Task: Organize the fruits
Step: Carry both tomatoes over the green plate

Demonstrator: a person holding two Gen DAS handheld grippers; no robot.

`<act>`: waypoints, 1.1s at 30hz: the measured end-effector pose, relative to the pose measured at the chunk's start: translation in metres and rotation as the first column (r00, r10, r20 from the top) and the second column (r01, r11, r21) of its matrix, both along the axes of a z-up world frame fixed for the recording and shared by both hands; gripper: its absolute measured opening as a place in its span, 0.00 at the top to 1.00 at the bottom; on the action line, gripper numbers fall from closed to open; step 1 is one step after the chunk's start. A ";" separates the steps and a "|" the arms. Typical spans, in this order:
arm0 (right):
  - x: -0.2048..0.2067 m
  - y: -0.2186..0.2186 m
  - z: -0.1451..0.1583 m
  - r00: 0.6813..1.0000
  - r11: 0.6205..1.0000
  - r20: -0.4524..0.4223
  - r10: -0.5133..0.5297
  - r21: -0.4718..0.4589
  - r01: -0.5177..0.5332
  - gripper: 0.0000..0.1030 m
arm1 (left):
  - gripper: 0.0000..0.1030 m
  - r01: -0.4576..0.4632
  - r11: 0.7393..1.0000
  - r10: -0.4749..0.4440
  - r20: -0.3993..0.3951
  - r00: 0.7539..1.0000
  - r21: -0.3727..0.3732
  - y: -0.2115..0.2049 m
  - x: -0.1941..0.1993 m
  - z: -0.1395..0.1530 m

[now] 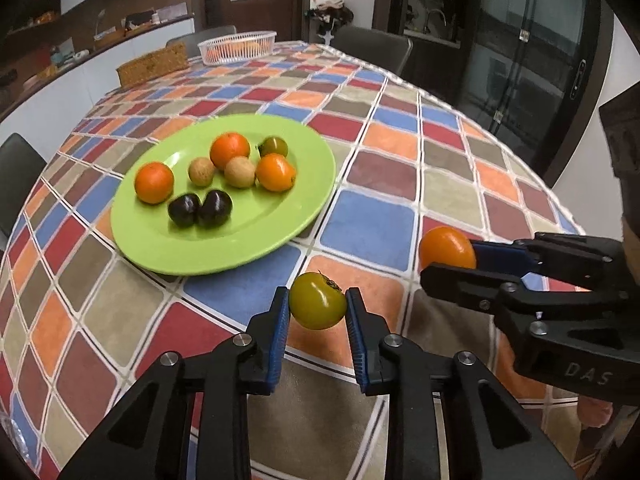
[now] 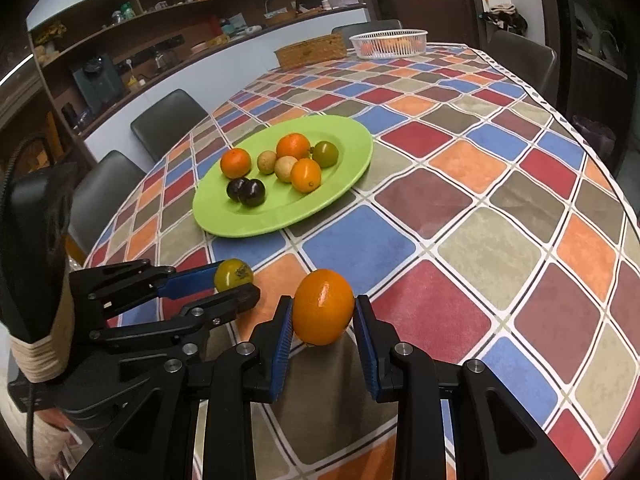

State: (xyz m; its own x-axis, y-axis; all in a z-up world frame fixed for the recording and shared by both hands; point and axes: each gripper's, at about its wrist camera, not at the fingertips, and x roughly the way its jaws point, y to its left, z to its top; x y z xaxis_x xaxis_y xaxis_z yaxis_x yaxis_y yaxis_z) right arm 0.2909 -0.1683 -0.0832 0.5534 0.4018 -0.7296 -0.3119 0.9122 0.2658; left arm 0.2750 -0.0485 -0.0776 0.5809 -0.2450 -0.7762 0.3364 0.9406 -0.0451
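My left gripper (image 1: 318, 304) is shut on a yellow-green persimmon (image 1: 317, 301) and holds it above the checked tablecloth, short of the green plate (image 1: 248, 248). My right gripper (image 2: 323, 314) is shut on an orange fruit (image 2: 323, 307), also above the cloth. Each gripper shows in the other view: the right gripper (image 1: 448, 258) with its orange fruit (image 1: 447, 249), the left gripper (image 2: 236, 282) with the persimmon (image 2: 233, 274). The green plate (image 2: 248, 224) holds three oranges, two tan fruits, two dark plums and one green persimmon.
A white basket (image 1: 237, 47) with orange fruit and a wicker box (image 1: 153, 65) stand at the table's far end; they also show in the right wrist view as the basket (image 2: 389, 43) and the box (image 2: 311, 55). Dark chairs (image 2: 170, 120) surround the table.
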 end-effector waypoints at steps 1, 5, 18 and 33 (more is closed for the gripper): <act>-0.001 0.000 0.002 1.000 1.000 0.004 0.001 0.000 -0.001 0.70 | 0.73 -0.001 1.000 0.001 0.007 1.000 -0.006 0.001 -0.002 0.004; -0.005 0.002 0.012 1.000 1.000 0.024 0.008 0.002 -0.008 0.70 | 0.73 -0.008 1.000 0.009 0.046 0.999 -0.023 0.005 -0.009 0.021; 0.005 0.018 0.058 0.992 0.999 0.120 0.040 -0.001 -0.040 0.70 | 0.73 -0.056 0.998 0.060 0.159 0.985 -0.030 0.028 -0.014 0.070; 0.064 0.047 0.079 0.985 0.997 0.153 0.083 -0.023 -0.080 0.70 | 0.73 -0.102 0.994 0.106 0.196 0.975 -0.031 0.054 0.042 0.084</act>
